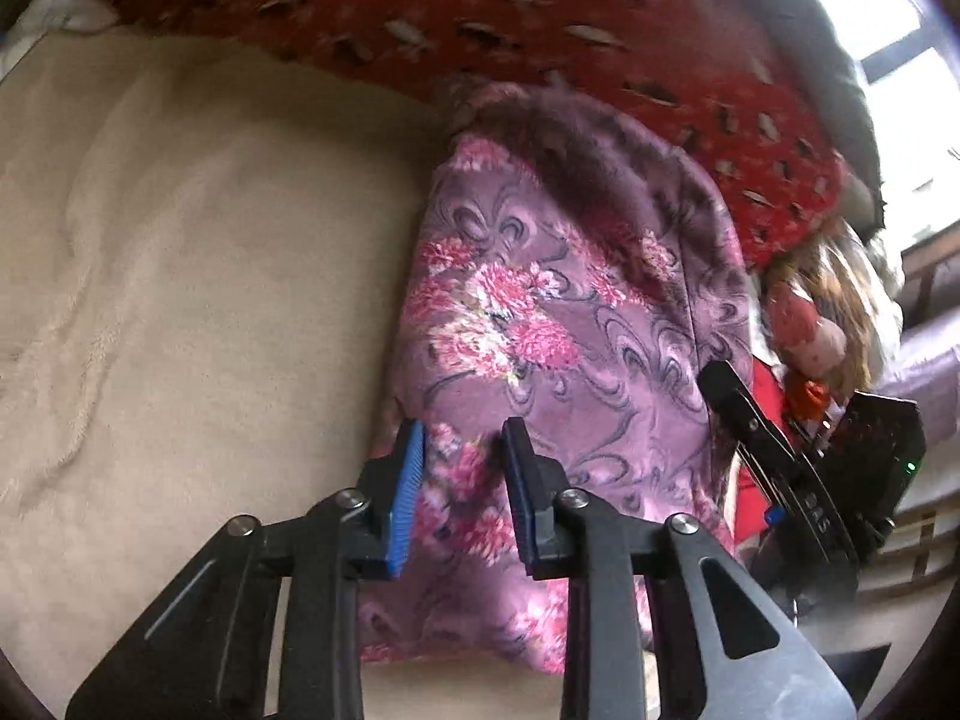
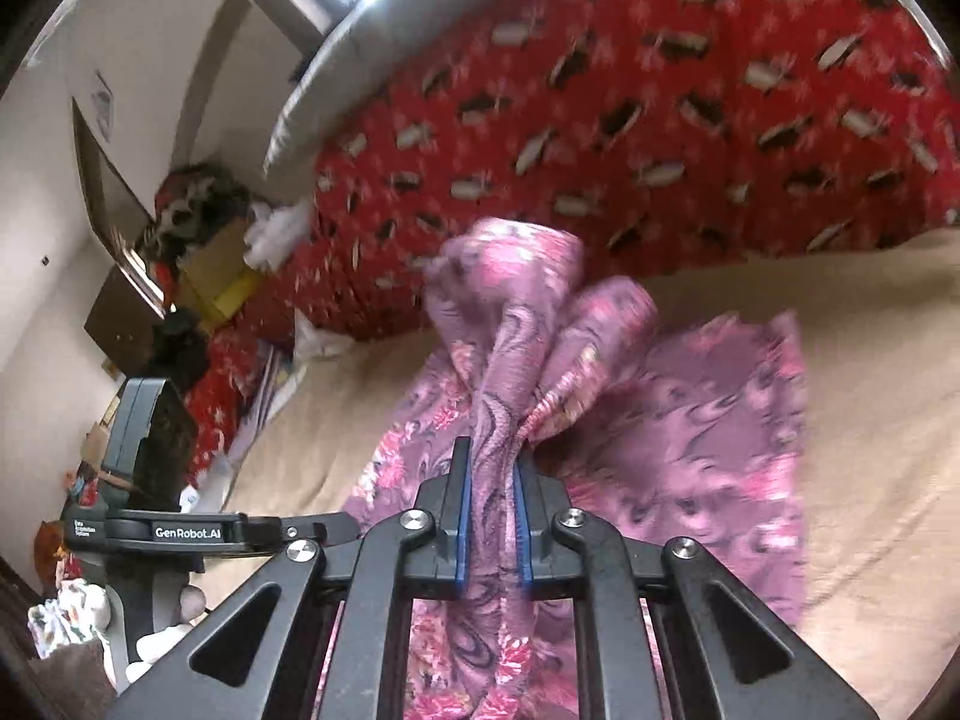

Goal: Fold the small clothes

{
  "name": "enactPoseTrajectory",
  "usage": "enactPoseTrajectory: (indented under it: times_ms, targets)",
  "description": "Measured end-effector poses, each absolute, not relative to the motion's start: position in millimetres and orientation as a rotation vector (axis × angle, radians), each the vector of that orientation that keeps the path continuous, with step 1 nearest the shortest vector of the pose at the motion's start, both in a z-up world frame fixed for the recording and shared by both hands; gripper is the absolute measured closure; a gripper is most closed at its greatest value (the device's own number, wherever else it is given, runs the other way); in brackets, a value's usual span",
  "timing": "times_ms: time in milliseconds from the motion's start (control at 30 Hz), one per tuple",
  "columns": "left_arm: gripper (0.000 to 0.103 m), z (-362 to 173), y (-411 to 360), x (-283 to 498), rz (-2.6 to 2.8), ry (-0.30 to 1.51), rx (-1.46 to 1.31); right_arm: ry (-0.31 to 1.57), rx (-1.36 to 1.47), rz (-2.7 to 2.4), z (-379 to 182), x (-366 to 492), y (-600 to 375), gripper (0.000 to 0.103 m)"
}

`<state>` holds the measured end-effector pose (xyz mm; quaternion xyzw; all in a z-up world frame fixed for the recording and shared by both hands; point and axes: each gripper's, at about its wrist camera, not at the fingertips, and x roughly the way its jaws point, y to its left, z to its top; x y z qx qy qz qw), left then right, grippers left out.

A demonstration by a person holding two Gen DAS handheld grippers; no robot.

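Progress stands at an early stage, by my judgement. One purple floral garment (image 1: 558, 312) lies on the beige bed cover (image 1: 198, 276), in front of a red patterned blanket (image 2: 690, 108). Its far portion is spread fairly flat; the near portion is bunched and lifted, and no finished fold is visible.

Right gripper (image 2: 491, 516): fingers clamped on a gathered ridge of the garment, cloth passing between the blue pads (image 2: 461, 528) and puffing up beyond them.

Left gripper (image 1: 462, 480): fingers apart, blue pads either side of the garment's near edge; whether they touch the cloth cannot be told.

Remaining, as judged: lay the raised part over, square the edges, release.

Legible writing: "GenRobot.AI" on the left gripper's body in the right wrist view. A smaller label beside it is unreadable.
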<state>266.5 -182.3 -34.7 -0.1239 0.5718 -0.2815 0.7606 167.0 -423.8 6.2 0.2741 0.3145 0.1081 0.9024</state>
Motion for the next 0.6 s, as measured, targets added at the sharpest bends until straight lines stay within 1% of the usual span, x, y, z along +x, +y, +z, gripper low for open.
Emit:
enactPoseTrajectory:
  times_ms: [100, 133, 200, 267, 300, 333, 367, 433, 467, 500, 533, 567, 600]
  targets:
    - [0.079, -30, -196, 260, -0.614, 1.229, -0.218, 0.625, 0.593, 0.174, 10, 152, -449, 0.092]
    - [0.078, -35, -202, 259, -0.591, 1.228, -0.188, 0.634, 0.62, 0.143, 2, 149, -462, 0.092]
    - [0.077, -54, -214, 261, -0.573, 1.287, -0.144, 0.689, 0.657, 0.082, -19, 152, -478, 0.092]
    - [0.072, -72, -222, 262, -0.536, 1.331, -0.096, 0.81, 0.659, 0.029, -52, 157, -484, 0.091]
    - [0.066, -74, -221, 262, -0.529, 1.324, -0.09, 0.839, 0.655, 0.02, -61, 157, -483, 0.089]
    - [0.066, -72, -217, 261, -0.538, 1.318, -0.105, 0.825, 0.68, 0.023, -62, 154, -485, 0.089]
    - [0.066, -70, -214, 262, -0.551, 1.319, -0.126, 0.794, 0.718, 0.029, -59, 149, -489, 0.083]
    - [0.064, -65, -204, 264, -0.575, 1.331, -0.175, 0.731, 0.817, 0.056, -51, 134, -499, 0.082]
    - [0.061, -65, -197, 264, -0.589, 1.331, -0.193, 0.716, 0.845, 0.068, -48, 127, -501, 0.076]
    - [0.052, -64, -191, 260, -0.595, 1.328, -0.206, 0.713, 0.863, 0.077, -46, 120, -501, 0.064]
    - [0.043, -66, -188, 259, -0.588, 1.33, -0.218, 0.724, 0.874, 0.084, -46, 111, -501, 0.06]
    - [0.041, -69, -187, 257, -0.584, 1.335, -0.229, 0.737, 0.877, 0.087, -47, 103, -499, 0.056]
    - [0.04, -77, -187, 254, -0.585, 1.354, -0.237, 0.756, 0.88, 0.095, -49, 99, -495, 0.056]
